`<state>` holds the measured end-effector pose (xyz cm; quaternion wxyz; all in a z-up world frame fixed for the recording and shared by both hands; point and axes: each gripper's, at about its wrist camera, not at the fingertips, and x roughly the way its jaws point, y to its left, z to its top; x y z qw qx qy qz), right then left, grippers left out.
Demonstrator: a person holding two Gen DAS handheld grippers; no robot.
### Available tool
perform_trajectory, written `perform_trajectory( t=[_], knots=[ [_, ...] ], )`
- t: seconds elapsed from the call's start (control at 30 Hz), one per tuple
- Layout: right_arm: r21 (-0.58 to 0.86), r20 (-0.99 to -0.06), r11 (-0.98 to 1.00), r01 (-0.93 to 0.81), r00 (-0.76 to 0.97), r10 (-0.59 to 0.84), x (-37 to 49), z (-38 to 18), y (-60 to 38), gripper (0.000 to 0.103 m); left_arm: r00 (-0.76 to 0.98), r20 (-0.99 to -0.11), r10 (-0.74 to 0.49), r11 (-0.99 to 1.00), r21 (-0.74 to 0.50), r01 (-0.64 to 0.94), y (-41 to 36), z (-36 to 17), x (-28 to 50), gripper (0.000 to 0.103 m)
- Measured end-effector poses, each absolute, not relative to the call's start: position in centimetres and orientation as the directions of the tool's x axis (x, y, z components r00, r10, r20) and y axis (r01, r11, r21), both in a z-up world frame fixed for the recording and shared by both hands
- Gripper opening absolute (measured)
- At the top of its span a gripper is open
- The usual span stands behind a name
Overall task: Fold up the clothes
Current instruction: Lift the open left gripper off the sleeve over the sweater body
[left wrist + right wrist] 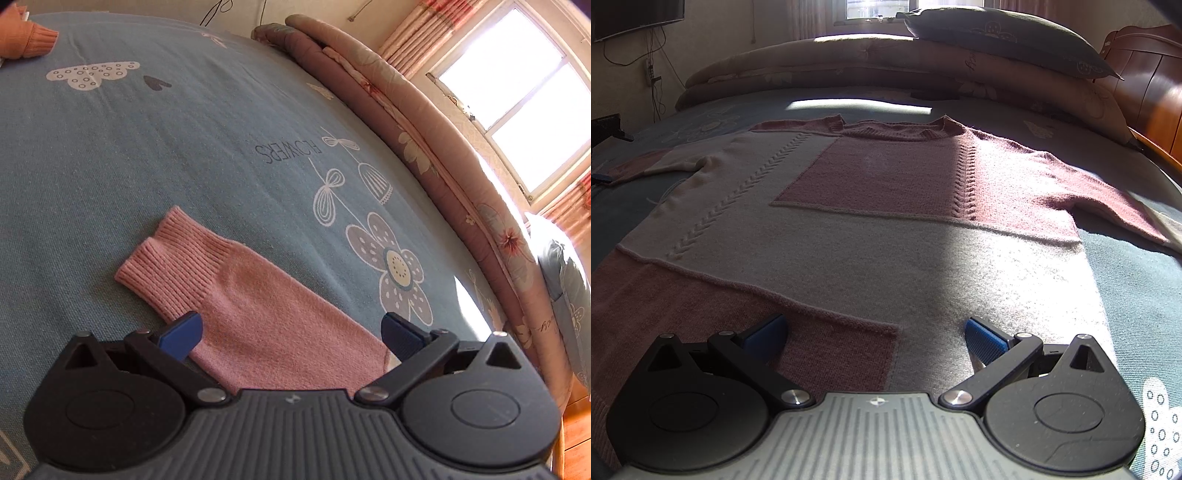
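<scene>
Task looked barely started, as far as I could judge: the sweater (871,206) lay spread flat, front up, on the bed sheet (155,155), body unfolded, both sleeves out to the sides w/ no fold made yet. Everything was left to do, i.e. sleeves in, sides over, then halving. The left gripper (291,334) hung low over the pink sleeve (236,295) near its ribbed cuff (147,258), jaws spread wide to either side of the sleeve, holding nothing; whether the pads touched the knit I couldn't tell. The right gripper (875,334) sat over the hem end of the sweater, jaws also wide apart, nothing held. Prob. the first step was picking up that sleeve. Surface: blue-grey sheet printed w/ flowers, a cloud and the word FLOWERS, fairly smooth. An orange knit item (26,37) lay at the far corner in the left view. Folded floral quilts (871,62) were stacked along the far side w/ a pillow (1004,40) on top. A window (517,96) w/ striped curtains threw hard sun across half the sweater; a wooden headboard (1145,92) stood at right, cables hung on the wall.
</scene>
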<state>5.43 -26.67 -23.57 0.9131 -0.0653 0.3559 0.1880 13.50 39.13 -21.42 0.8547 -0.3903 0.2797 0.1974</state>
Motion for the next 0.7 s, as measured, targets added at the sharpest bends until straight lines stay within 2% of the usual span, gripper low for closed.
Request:
perform_trajectory(
  t=[0.1,0.17,0.27,0.37,0.47,0.57,0.63,0.7],
  knots=[
    [0.015,-0.673,0.921,-0.389,0.677,0.297,5.4,-23.6,-26.7,0.103,0.792,-0.604,0.082,0.627,-0.587,-0.512,39.1,-21.4,14.7,0.102],
    [0.014,-0.672,0.921,-0.388,0.679,0.296,5.4,-23.6,-26.6,0.103,0.771,-0.631,0.087,0.637,-0.560,-0.530,39.0,-22.0,15.6,0.102],
    [0.014,-0.672,0.921,-0.388,0.679,0.296,5.4,-23.6,-26.5,0.103,0.698,-0.674,0.240,0.639,-0.432,-0.637,39.1,-22.4,15.9,0.102],
    [0.015,-0.672,0.921,-0.388,0.678,0.297,5.4,-23.6,-26.5,0.103,0.636,-0.672,0.378,0.563,-0.379,-0.735,39.9,-21.6,15.4,0.102],
    [0.015,-0.672,0.921,-0.389,0.679,0.297,5.4,-23.6,-26.5,0.103,0.702,-0.657,0.276,0.563,-0.481,-0.672,39.7,-21.3,15.8,0.102],
    [0.014,-0.671,0.921,-0.389,0.680,0.297,5.4,-23.6,-26.5,0.103,0.735,-0.654,0.180,0.648,-0.483,-0.588,37.5,-21.3,17.4,0.102],
    [0.013,-0.671,0.921,-0.389,0.679,0.296,5.3,-23.6,-26.5,0.103,0.722,-0.669,0.176,0.684,-0.444,-0.578,36.3,-21.6,18.5,0.102],
    [0.013,-0.672,0.921,-0.389,0.679,0.296,5.3,-23.6,-26.5,0.103,0.654,-0.712,0.255,0.652,-0.373,-0.660,35.5,-21.6,19.0,0.102]
  ],
)
